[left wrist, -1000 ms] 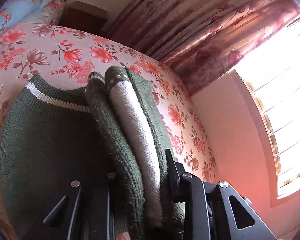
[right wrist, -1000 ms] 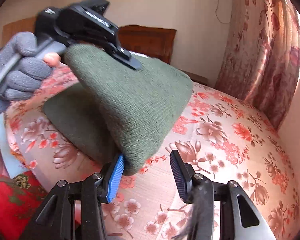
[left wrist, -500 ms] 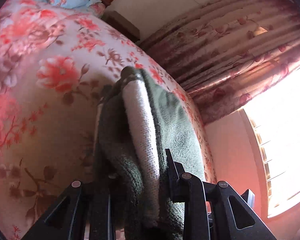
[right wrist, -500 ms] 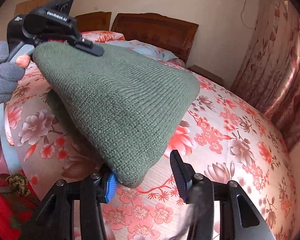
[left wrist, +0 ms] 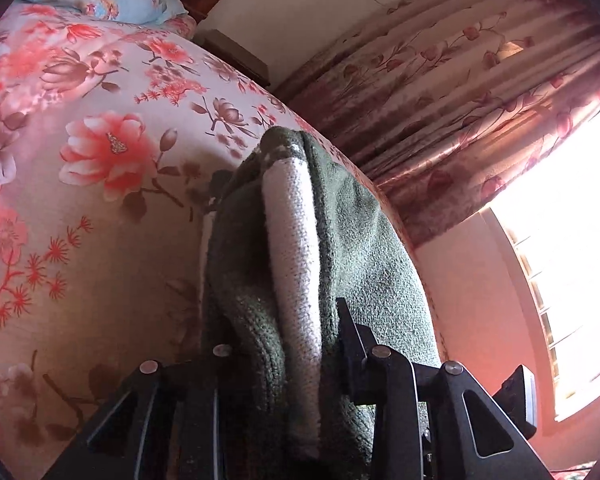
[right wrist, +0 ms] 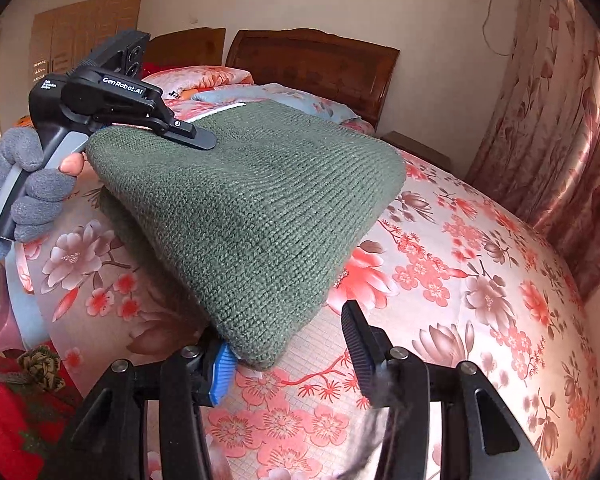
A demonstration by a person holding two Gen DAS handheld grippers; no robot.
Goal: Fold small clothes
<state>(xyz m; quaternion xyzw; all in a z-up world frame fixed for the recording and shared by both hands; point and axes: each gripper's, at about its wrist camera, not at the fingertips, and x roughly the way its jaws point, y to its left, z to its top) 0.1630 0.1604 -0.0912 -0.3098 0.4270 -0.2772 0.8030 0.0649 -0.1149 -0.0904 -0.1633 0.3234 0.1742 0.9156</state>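
Observation:
A dark green knit garment with a white stripe is held folded above the floral bed. My left gripper is shut on a thick bunch of its edge, green and white layers between the jaws. In the right wrist view the left gripper, in a grey-gloved hand, grips the garment's far left corner. My right gripper stands with jaws apart; the garment's near corner rests against the blue left pad, and the right finger is clear of it.
The bed has a pink floral sheet, pillows and a wooden headboard at the far end. Floral curtains and a bright window are to the right. A red cloth lies at lower left.
The garment has been lifted and carried over the bed toward the headboard. The left gripper swung with it; its hold is unchanged. The right jaws stay apart.

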